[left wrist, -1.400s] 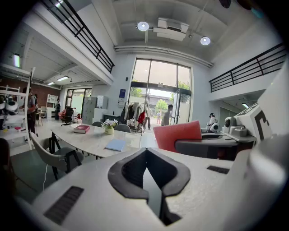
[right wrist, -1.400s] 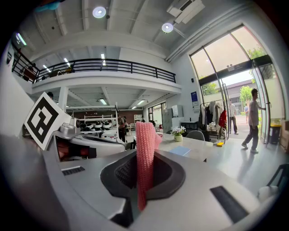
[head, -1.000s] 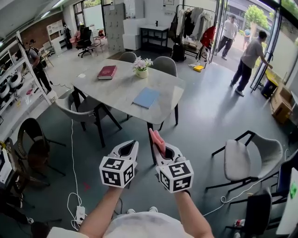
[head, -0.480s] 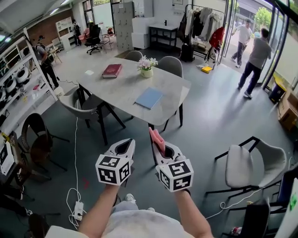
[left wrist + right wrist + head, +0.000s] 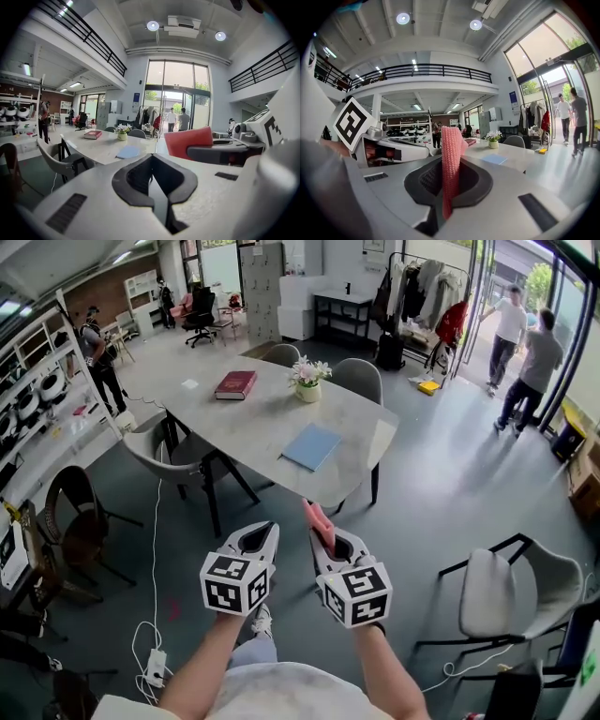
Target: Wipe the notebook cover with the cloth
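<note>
A grey table (image 5: 234,423) stands well ahead of the person. The left gripper (image 5: 257,538) has its jaws pressed together on nothing. Just beside it, the right gripper (image 5: 328,542) pinches a pink cloth (image 5: 320,519) that stands upright between its jaws. The blue notebook (image 5: 312,446) lies flat near the table's closer edge, well apart from both.

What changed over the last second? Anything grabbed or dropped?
The head view has closed in on the table; the blue notebook looks slightly nearer. Nothing taken or released: the right gripper stays shut on the pink cloth, and the left gripper stays shut and empty.
</note>
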A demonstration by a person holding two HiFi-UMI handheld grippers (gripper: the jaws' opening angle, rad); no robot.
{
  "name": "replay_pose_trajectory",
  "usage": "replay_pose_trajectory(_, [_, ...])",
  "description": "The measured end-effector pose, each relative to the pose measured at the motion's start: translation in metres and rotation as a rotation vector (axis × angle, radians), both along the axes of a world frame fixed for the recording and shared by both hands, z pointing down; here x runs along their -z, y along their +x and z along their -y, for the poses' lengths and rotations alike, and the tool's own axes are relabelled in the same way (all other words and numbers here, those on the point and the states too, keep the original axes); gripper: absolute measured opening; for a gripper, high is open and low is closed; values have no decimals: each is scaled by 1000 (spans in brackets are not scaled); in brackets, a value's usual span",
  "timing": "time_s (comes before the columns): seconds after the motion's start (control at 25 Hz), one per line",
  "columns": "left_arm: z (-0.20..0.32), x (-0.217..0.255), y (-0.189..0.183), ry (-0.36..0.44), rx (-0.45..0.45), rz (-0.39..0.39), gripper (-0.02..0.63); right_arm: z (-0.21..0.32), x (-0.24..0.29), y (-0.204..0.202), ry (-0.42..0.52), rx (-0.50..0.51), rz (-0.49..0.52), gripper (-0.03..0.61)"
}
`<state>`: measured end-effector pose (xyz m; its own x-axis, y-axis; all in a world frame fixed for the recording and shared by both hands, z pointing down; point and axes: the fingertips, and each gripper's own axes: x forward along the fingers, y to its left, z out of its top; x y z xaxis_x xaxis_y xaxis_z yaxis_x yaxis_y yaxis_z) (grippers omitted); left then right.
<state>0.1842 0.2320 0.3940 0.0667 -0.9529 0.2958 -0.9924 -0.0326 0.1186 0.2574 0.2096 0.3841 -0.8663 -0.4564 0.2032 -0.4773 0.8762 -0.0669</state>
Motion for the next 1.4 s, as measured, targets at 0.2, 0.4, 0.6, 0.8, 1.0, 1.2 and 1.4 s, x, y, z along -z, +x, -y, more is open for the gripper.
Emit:
replay_pose_trajectory(0.2, [32, -8, -29, -11, -22, -1, 6, 30, -6, -36, -5, 2, -18, 15])
replay_pose_trajectory(0.4, [73, -16, -72, -30, -40, -16, 6, 68, -14, -79, -19, -9, -41, 14])
replay_pose_trajectory(0.6, [118, -20, -113, -45, -75, -29, 6, 108, -16, -122, -29, -28, -64, 15])
replay_pose_trajectory(0.8, [156, -24, -153, -52, -102, -48, 6, 143, -22, -167, -51, -37, -91, 15])
replay_pose_trajectory(1.0, [187, -31, -186, -62, -129, -77, 6, 170, -28, -202, -58, -56, -123, 15])
replay_pose_trajectory(1.2, [207, -35, -206, -70, -176, -95, 6, 189, -32, -222, -67, -93, -148, 15])
replay_pose_trajectory(1.4, [223, -37, -215, -69, -232, -92, 6, 203, -38, -230, -83, -141, -160, 15])
